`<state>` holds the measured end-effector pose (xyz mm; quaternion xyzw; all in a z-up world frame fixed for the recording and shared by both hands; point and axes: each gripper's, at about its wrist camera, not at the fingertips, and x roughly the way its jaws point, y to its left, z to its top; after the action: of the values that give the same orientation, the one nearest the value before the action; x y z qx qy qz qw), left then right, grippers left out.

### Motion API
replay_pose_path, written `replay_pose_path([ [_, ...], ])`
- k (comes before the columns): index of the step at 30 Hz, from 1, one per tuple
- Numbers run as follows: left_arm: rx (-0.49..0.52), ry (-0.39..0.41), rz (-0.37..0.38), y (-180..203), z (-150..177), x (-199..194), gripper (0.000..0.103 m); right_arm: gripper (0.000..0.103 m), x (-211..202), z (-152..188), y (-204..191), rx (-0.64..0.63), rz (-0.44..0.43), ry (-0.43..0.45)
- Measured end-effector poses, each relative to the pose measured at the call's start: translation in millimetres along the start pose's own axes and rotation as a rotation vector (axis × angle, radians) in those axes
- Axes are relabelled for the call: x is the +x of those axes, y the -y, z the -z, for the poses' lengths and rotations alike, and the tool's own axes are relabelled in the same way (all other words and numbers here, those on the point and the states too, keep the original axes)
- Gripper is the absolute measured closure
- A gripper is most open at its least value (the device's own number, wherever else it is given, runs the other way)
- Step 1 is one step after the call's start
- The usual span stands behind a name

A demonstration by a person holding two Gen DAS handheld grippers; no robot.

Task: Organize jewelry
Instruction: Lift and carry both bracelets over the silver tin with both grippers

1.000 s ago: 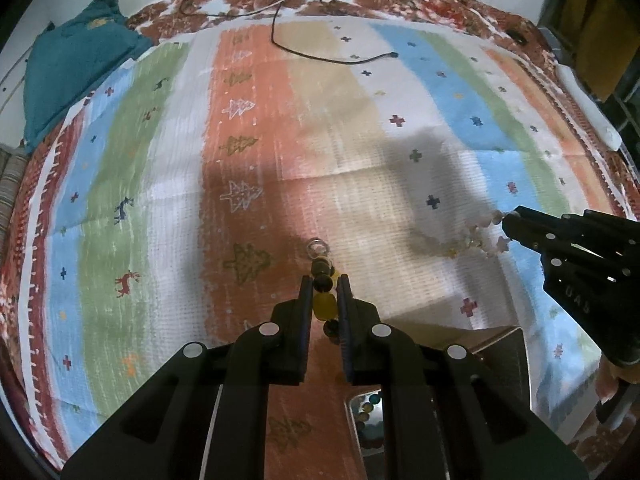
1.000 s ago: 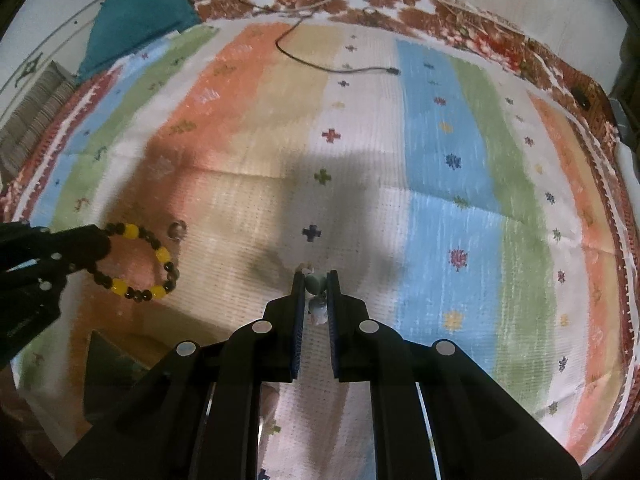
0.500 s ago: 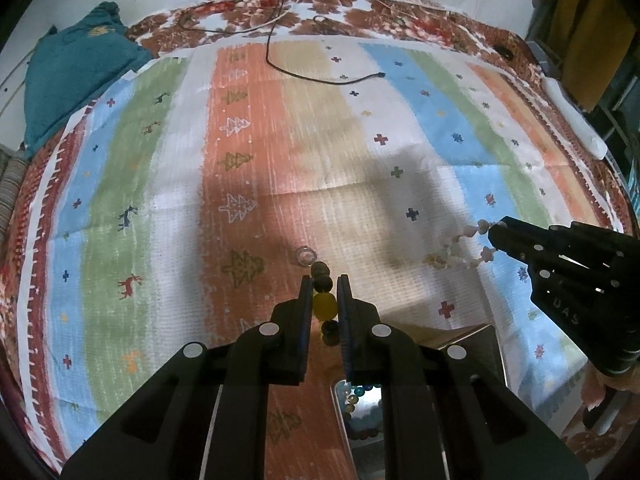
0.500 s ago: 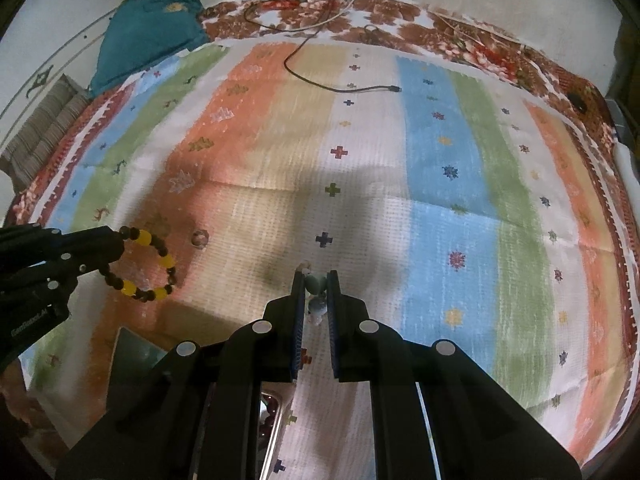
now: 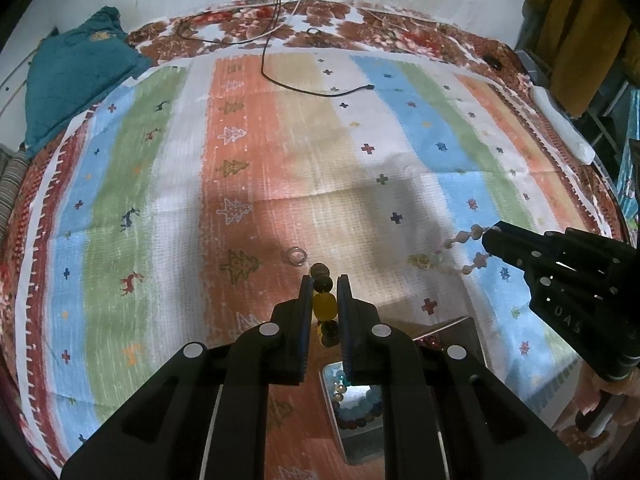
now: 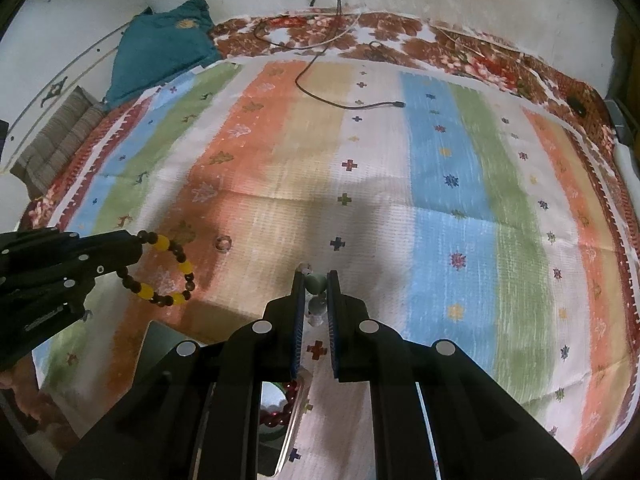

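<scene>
In the left wrist view my left gripper [image 5: 325,282] is shut on a bracelet of brown and yellow beads [image 5: 324,307], held above the striped cloth. The right wrist view shows that bracelet [image 6: 176,276] hanging as a loop from the left gripper [image 6: 134,246]. My right gripper [image 6: 315,278] is shut on a pale bead bracelet [image 6: 316,285] with a green bead between the pads. From the left wrist view this pale pink bracelet [image 5: 464,246] dangles from the right gripper [image 5: 490,236]. A small clear ring [image 5: 298,257] lies on the cloth between them.
An open metal tin [image 5: 460,326] with several bead bracelets sits under both grippers, and red beads show in the tin [image 6: 160,340]. A black cable [image 5: 312,90] crosses the far cloth. A teal garment [image 5: 80,80] lies far left. A white bar [image 5: 560,128] lies along the right edge.
Both grippers have risen with their bracelets still held. The cloth and the ring look farther away, and more of the tin shows below.
</scene>
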<state>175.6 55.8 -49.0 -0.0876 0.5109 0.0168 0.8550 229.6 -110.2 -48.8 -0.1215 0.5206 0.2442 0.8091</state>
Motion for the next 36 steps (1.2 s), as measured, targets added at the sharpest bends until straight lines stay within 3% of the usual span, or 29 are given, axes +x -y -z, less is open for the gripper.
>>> replay_pose_path([
  [20, -0.009, 0.095, 0.065, 2.4, 2.2, -36.4, 0.091, 0.091, -32.4, 12.7, -5.5, 0.006, -0.024, 0.077],
  [36, 0.038, 0.146, 0.101, 19.0, 31.6, -64.4, 0.091, 0.091, -52.9, 28.9, -17.0, -0.017, -0.047, 0.112],
])
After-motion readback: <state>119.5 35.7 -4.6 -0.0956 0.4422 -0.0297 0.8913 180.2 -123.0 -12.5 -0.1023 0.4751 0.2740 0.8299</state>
